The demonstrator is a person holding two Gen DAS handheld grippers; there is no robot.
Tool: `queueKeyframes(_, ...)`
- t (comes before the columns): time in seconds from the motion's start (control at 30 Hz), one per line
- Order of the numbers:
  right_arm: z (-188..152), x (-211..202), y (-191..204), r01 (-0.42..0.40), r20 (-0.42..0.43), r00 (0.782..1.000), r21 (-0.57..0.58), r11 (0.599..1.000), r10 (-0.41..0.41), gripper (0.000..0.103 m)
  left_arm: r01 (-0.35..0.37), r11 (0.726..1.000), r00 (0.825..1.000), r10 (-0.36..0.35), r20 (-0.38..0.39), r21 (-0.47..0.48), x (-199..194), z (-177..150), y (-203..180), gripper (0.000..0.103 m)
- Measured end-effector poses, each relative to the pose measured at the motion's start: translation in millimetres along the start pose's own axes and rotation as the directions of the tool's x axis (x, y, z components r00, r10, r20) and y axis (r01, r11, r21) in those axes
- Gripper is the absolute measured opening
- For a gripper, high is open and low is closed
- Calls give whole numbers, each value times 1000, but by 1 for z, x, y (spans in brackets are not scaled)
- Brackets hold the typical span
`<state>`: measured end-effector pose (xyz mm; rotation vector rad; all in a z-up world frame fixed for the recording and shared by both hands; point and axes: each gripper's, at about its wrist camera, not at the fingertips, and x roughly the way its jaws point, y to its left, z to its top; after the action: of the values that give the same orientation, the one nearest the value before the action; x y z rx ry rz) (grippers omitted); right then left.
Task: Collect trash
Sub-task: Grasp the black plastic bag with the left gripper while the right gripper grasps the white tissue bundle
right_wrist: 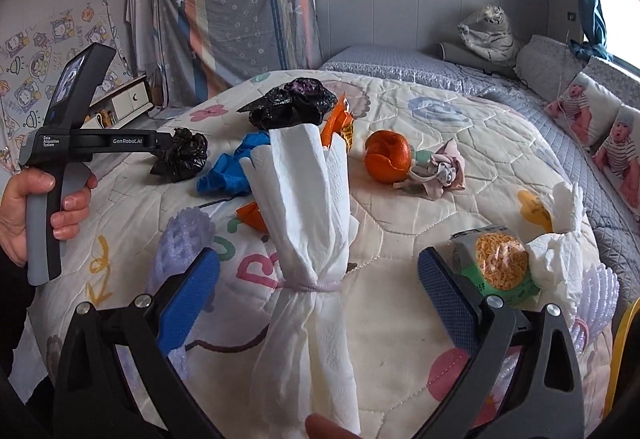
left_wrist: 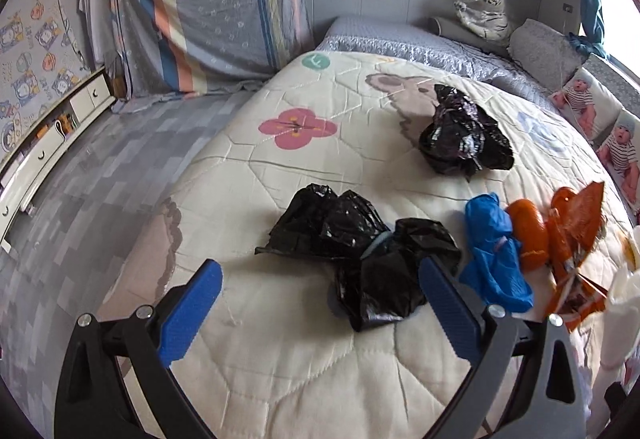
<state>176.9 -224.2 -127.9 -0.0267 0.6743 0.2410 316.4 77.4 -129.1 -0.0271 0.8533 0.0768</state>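
Item one: my left gripper (left_wrist: 320, 281), jaws spread wide and empty, hanging over the quilt (left_wrist: 280, 359) with the crumpled black bag (left_wrist: 360, 243) between its fingertips, not pinched. Item two: my right gripper (right_wrist: 319, 273), jaws likewise wide apart, with the tied white tissue bundle (right_wrist: 308, 223) standing between them; I cannot tell whether either finger touches it. Remaining trash, all placed relative to that bundle: blue glove (right_wrist: 230, 165) just left of it; second black bag (right_wrist: 290, 105) behind its top; orange wrapper (right_wrist: 340, 123) behind it, to the right; orange peel (right_wrist: 386, 155) further right, touching a pink cloth scrap (right_wrist: 440, 169); noodle packet (right_wrist: 496, 267) near right, against a white tissue wad (right_wrist: 560, 239). A hand (right_wrist: 36, 207) at far left holds the left gripper's handle.
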Motion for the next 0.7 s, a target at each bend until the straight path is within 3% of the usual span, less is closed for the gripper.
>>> queueKeyframes(0.3,3,19,-7,4,-50,999,29,1000,-2,94,24,1000,999,-25,-44,-18,22,9,-1,92)
queueKeyframes(0.37,3,23,-7,7,-60,998,31,999,-5,79,40,999,998,-41,-54,-24,25,10,0,83)
queueKeyframes(0.5,4,29,-5,0,-88,996,28,1000,2,71,64,998,996,-65,-63,-16,30,12,-3,66)
queueKeyframes(0.63,3,33,-5,-14,-105,994,29,999,17,57,112,994,991,-112,-75,-8,33,12,-9,38)
queueKeyframes(0.7,2,35,-5,-22,-120,992,32,999,25,50,119,993,990,-119,-74,-7,34,12,-11,32)
